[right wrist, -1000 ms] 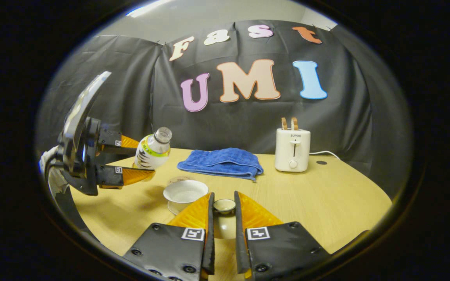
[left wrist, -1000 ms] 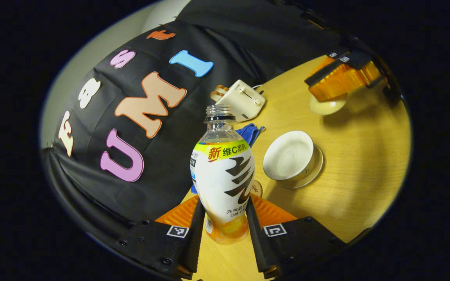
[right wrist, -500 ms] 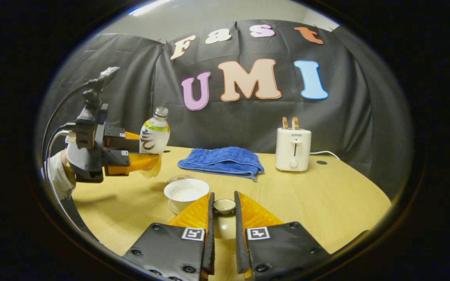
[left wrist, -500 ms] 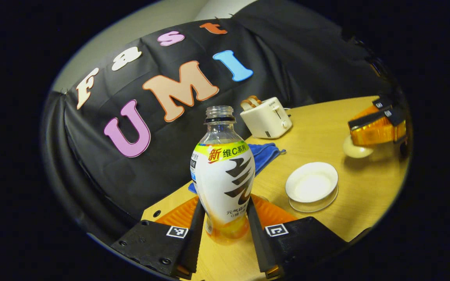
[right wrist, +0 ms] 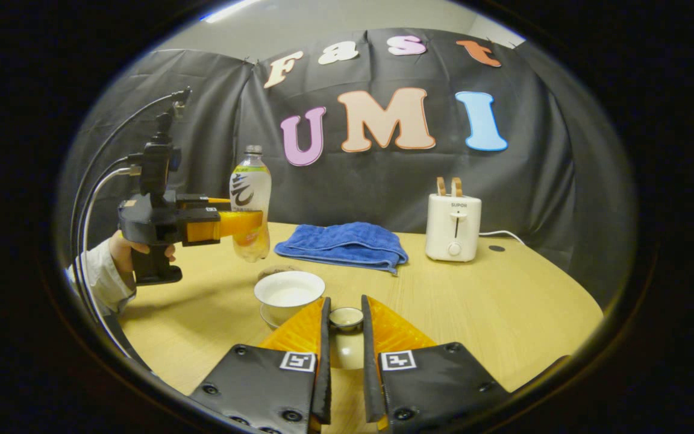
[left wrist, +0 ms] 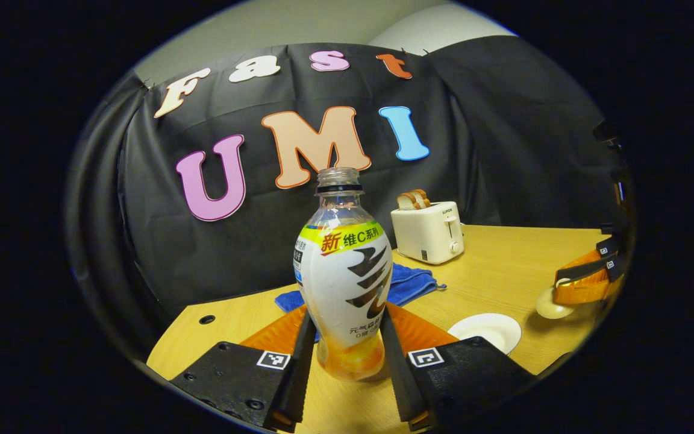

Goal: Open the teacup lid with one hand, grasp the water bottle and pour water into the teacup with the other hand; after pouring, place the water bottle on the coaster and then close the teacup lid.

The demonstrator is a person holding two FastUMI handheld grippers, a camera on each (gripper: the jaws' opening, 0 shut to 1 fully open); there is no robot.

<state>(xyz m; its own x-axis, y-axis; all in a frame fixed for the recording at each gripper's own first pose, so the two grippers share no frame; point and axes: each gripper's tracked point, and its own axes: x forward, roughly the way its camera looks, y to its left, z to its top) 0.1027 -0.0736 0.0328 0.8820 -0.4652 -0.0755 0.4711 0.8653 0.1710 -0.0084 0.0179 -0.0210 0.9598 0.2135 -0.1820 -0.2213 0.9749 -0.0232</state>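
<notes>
Wooden table (right wrist: 473,301), blue towel (right wrist: 342,243) near toaster (right wrist: 452,226), left gripper (left wrist: 344,361) grasping upright water bottle (left wrist: 343,283) above table, open teacup (right wrist: 288,290) beside coaster (right wrist: 271,271), right gripper (right wrist: 344,361) clamped on teacup lid (right wrist: 346,317).

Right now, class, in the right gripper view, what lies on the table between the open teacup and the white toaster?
In the right gripper view, a folded blue towel lies between the teacup and the toaster, set back toward the wall.
</notes>
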